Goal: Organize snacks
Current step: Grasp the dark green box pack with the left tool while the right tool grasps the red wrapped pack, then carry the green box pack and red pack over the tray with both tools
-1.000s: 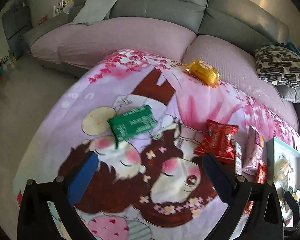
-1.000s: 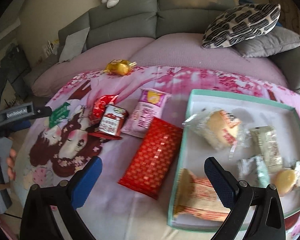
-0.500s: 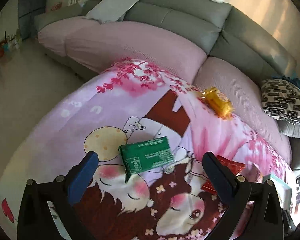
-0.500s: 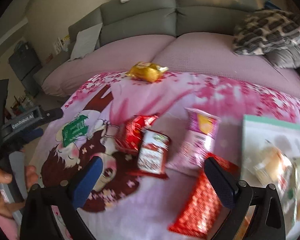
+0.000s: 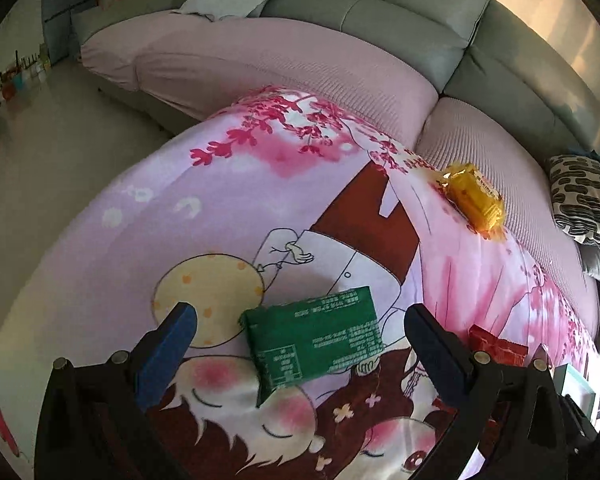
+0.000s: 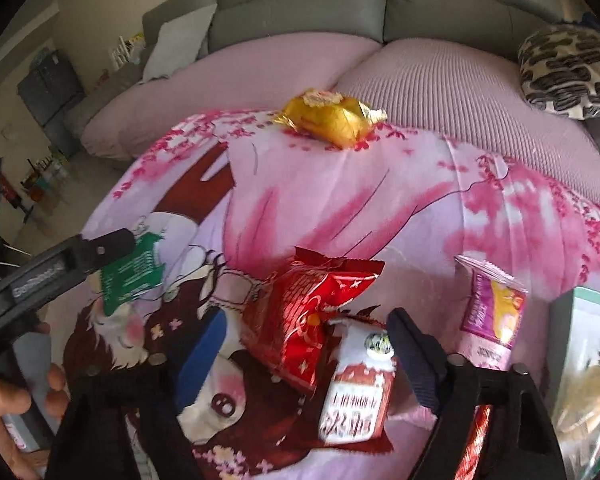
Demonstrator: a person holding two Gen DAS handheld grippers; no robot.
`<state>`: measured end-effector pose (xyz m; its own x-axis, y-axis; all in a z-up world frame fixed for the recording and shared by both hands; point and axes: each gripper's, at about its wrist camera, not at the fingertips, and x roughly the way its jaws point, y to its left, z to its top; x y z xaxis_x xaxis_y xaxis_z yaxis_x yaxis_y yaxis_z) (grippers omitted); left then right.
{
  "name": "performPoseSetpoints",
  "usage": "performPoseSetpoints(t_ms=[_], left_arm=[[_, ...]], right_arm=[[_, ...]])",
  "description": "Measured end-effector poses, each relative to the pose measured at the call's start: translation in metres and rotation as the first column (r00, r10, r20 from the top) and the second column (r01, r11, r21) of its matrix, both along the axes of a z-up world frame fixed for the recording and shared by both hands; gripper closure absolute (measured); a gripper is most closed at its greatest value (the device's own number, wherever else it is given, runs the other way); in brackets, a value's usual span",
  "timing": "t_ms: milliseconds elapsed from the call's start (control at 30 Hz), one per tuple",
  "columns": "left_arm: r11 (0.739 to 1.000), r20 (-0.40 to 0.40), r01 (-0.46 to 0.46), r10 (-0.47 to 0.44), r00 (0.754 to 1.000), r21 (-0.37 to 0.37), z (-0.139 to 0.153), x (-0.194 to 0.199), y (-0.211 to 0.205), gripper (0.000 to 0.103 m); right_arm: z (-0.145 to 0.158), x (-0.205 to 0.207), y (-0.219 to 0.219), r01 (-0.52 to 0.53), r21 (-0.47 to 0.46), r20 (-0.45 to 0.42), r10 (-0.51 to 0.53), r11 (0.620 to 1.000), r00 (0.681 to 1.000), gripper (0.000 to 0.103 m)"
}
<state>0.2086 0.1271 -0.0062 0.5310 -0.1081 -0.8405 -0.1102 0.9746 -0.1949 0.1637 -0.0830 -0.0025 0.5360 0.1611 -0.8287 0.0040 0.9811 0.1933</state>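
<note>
1. The left tongs hang spread over a flat green foil snack packet, which lies on the pink cartoon-print cloth covering the desk; the packet sits between the two blue-padded fingers, and neither pad touches it.
2. The right tongs stand apart, and their jaws have just been closing. Between them lie a shiny red crinkled foil snack bag and a small red-and-white snack pouch. The pouch seems to meet the right-hand pad, though blur leaves that unsure; the left pad stands clear of the red bag.
3. A pale green rectangular tray shows at the right edge of the right wrist view. It holds a pale snack in a clear wrapper; the rest of its contents are cut off and too blurred to tell.
4. Just left of the tray lies a pink and purple snack sachet with a yellow picture, outside it on the cloth.
5. A yellow foil-wrapped snack rests at the far edge of the cloth, next to the pink-covered grey sofa, well apart from the tray.
6. A person's hand grips the left tool's handle at the lower left of the right wrist view.
</note>
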Motion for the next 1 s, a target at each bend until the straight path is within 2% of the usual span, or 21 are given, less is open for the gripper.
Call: performPoseSetpoints(t_ms=[67,167,300,333,633,1000], left_arm=[[1.0,-0.015,-0.001,0.001,1.0,-0.001,-0.005,0.003,-0.002,0.002],[1.0,-0.049,-0.002,0.002,0.999,-0.005,-0.013,0.006,-0.004,0.023],[1.0,-0.056,0.013,-0.012,0.998,0.012,-0.016,0.008,-0.01,0.028],[1.0,-0.056,0.016,-0.015,0.998,0.016,-0.016,0.007,-0.011,0.028],[1.0,-0.045,0.005,-0.006,0.999,-0.022,-0.01,0.003,-0.008,0.033],[0.999,0.042,0.041,-0.04,0.998,-0.029,0.038,-0.024,-0.018,0.033]], right_arm=[[-0.005,0.006,-0.001,0.0,0.001,-0.009,0.0,1.0,1.0,0.026],[-0.008,0.012,0.0,-0.004,0.014,-0.014,0.004,1.0,1.0,0.038],[-0.008,0.017,0.004,-0.018,0.029,-0.012,0.019,0.999,1.0,0.048],[-0.007,0.017,0.005,-0.023,0.032,-0.01,0.023,0.999,1.0,0.055],[0.002,0.011,0.005,-0.026,0.051,0.025,0.025,0.998,0.999,0.06],[0.043,-0.034,-0.014,0.007,0.089,0.127,-0.018,0.996,0.992,0.06]])
